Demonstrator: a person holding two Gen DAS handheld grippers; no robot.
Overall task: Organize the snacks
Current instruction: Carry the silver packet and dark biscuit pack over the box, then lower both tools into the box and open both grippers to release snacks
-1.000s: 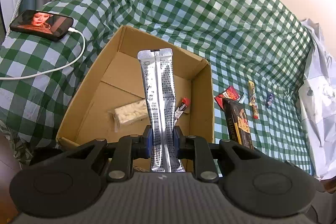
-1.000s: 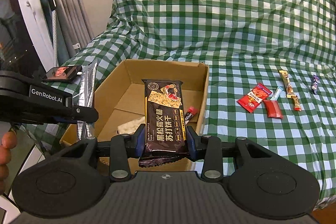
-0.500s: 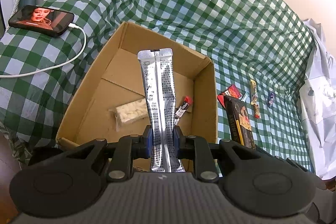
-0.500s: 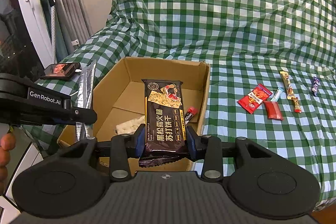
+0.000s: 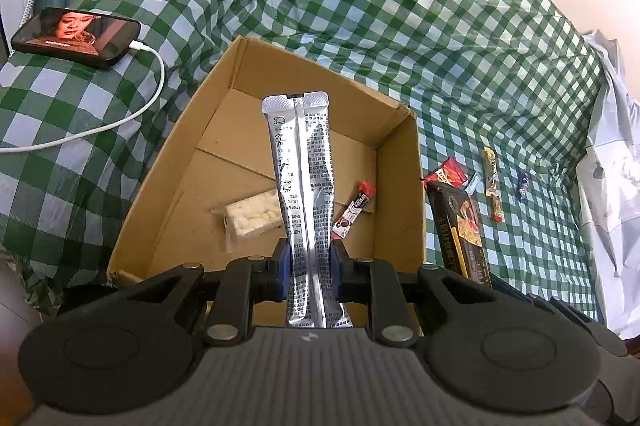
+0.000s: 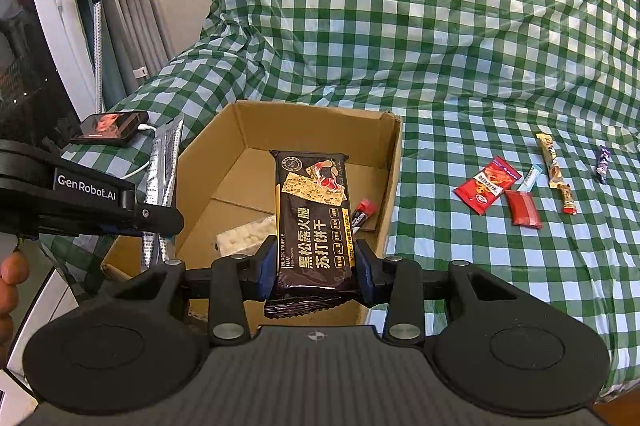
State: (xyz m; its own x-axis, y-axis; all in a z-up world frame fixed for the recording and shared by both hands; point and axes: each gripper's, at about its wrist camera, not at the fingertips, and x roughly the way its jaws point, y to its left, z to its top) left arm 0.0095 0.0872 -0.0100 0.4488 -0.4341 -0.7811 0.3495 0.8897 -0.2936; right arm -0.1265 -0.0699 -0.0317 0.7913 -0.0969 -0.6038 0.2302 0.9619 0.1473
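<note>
Left gripper (image 5: 307,268) is clamped low on a light, slippery silver foil sachet (image 5: 303,182), right gripper (image 6: 316,268) on a crushable black cracker pack (image 6: 314,218).

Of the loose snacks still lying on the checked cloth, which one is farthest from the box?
The small dark blue candy wrapper, lying alone at the far right. The yellow bar and the two red packets lie between it and the cardboard box.

left gripper (image 5: 308,264) clamped, right gripper (image 6: 316,268) clamped, apparently tilted down
</note>
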